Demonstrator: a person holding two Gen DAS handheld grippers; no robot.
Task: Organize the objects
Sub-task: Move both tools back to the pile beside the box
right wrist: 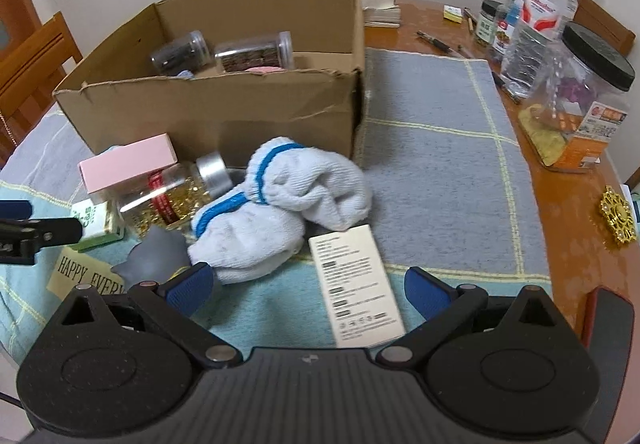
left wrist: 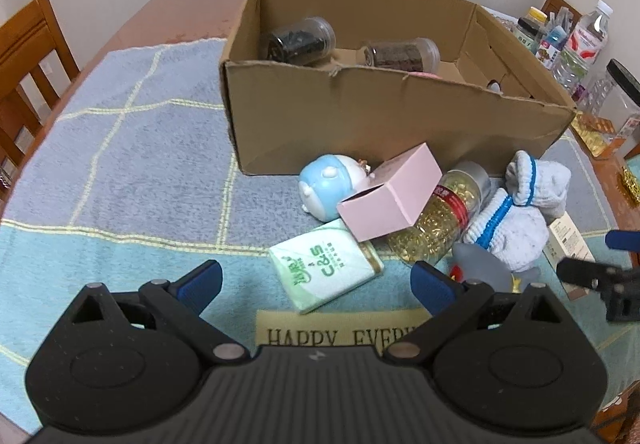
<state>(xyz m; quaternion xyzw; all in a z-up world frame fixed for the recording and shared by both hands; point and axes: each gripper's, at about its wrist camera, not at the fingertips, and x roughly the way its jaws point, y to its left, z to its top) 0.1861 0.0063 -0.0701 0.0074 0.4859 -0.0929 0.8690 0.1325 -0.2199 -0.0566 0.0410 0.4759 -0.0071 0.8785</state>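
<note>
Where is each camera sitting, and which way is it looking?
Left wrist: sits on the left gripper, facing the tissue pack and cardboard box; its open blue-tipped fingers show, with the right gripper at the edge.
Right wrist: sits on the right gripper, facing the white box and socks; its open fingers show.
Both share the cardboard box, socks and pink box.

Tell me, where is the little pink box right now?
The pink box sits outside the cardboard box, in front of it, propped on the jar of gold bits, beside the blue-and-white toy.
</note>
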